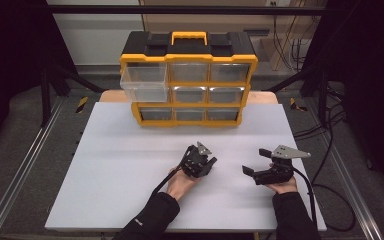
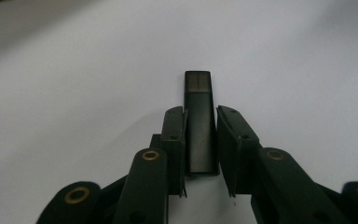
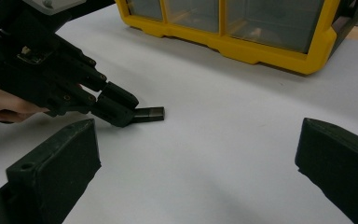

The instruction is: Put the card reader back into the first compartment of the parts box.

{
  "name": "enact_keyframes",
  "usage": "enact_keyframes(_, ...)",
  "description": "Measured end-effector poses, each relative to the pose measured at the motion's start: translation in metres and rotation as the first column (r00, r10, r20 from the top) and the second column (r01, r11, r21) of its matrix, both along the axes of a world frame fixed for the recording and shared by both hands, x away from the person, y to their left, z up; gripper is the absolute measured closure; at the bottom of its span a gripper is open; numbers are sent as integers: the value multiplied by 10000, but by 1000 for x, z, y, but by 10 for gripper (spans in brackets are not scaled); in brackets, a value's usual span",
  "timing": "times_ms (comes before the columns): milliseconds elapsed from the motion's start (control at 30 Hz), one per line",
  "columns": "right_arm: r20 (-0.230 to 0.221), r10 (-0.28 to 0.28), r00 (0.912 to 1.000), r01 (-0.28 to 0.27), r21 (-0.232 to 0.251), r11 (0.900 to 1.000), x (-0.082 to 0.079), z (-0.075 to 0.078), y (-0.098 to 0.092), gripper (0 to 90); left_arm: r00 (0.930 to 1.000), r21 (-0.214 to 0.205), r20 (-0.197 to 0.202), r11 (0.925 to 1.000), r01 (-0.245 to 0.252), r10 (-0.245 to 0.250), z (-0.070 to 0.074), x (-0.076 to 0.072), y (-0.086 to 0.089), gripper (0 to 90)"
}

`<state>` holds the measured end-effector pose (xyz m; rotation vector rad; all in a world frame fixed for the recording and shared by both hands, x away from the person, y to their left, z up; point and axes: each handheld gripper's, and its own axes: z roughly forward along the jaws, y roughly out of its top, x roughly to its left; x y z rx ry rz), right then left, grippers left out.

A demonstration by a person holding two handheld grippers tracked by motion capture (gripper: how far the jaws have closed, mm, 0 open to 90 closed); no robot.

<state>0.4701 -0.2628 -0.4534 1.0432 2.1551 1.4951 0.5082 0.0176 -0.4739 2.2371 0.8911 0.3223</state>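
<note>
Jaws of the left gripper (image 2: 200, 140) flank a small dark bar (image 2: 199, 126) lying flat on the white tabletop (image 1: 130, 165) — contact unclear. Right gripper (image 3: 196, 172) spread wide, empty; yellow-and-black drawer organizer (image 1: 187, 80) at the far edge, top-left drawer (image 1: 144, 82) pulled out.

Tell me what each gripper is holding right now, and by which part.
The left gripper has its jaws against the sides of a small black stick lying on the white table, near one end; the other end sticks out. The right gripper is open, holding nothing.
</note>
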Motion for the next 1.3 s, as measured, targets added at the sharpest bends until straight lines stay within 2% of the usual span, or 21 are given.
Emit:
enact_keyframes(367,-6,-11,10000,11,-3,10000,0,0,0,1,9999,-139,96,9999,38,-37,2,0,2,724)
enact_keyframes(1300,-20,-23,10000,23,-24,10000,0,0,0,1,9989,-334,408,9992,225,-211,25,-10,25,724)
